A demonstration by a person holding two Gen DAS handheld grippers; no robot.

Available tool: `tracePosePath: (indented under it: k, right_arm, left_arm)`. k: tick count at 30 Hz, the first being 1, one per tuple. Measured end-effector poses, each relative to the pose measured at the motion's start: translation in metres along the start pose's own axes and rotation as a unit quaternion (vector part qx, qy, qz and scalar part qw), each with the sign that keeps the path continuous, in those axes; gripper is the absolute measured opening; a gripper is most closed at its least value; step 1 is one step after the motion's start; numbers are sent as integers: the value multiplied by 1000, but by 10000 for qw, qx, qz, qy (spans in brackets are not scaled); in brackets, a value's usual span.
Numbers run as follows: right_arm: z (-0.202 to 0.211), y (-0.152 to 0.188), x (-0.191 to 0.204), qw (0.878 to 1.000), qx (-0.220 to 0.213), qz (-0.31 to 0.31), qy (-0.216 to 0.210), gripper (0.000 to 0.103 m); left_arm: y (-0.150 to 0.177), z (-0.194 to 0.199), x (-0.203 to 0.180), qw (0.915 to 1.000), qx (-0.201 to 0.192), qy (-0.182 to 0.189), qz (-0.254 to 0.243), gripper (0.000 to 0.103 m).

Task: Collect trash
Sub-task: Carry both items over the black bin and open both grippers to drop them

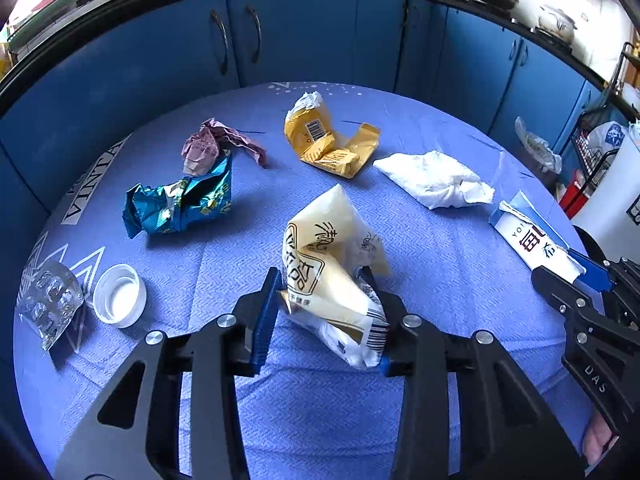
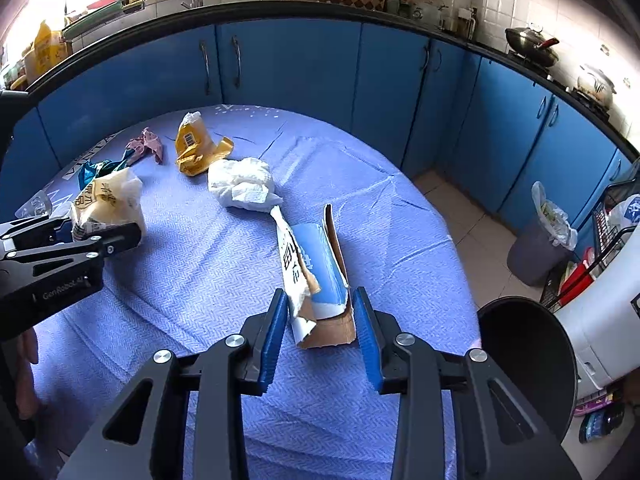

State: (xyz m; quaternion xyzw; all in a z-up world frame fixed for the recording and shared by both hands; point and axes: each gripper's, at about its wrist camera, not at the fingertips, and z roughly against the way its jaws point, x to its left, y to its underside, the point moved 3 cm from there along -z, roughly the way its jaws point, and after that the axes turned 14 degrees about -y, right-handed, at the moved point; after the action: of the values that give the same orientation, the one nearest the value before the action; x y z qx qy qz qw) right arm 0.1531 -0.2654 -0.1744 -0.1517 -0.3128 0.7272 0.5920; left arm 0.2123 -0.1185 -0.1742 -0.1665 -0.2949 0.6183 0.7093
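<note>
Trash on blue-clothed round table (image 1: 440, 280): crumpled cream plastic snack bag (image 1: 332, 264), near centre, clenched in left gripper (image 1: 324, 312); torn blue-and-white cardboard carton (image 2: 316, 276), right side, grasped by right gripper (image 2: 322, 320); white tissue wad (image 1: 436, 180) beyond.

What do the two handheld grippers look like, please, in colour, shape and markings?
Both match: the left gripper and the right gripper have matte black frames of angular struts with triangular cut-outs and round silver bolt heads. Each finger ends in a ribbed blue pad. Seen from the right wrist camera, the left gripper's side carries pale "GenRobot.AI" lettering. No cables or sleeves show.
</note>
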Motion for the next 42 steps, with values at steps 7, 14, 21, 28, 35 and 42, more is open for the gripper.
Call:
tracePosePath:
  k: [7,14,21,28,35,42]
  right_arm:
    - [20,2,-3,9999,-108,34,83,33]
    - [42,8,-11,9995,-190,-10,244,33]
    - [65,15,-20,9986,-313,-33,436,33]
    - [86,23,-32,9970,-427,-85,633,33]
    - [107,30,-49,9946,-602,-255,811,33]
    - [122,39,-66,9908,-687,-262,1137,33]
  left_arm:
    - [7,24,3,9994,-314,-1,-132,39]
    - [18,48,-5,9973,-619,-18,-396,39]
    - [20,66,-20,9948,-815,101,-594,39]
    - [17,87,-42,9906,-1070,220,-824,39]
    - [10,111,-73,9838,-1362,404,-1096,39]
    - [2,127,-109,9751,-1615,562,-1410,39]
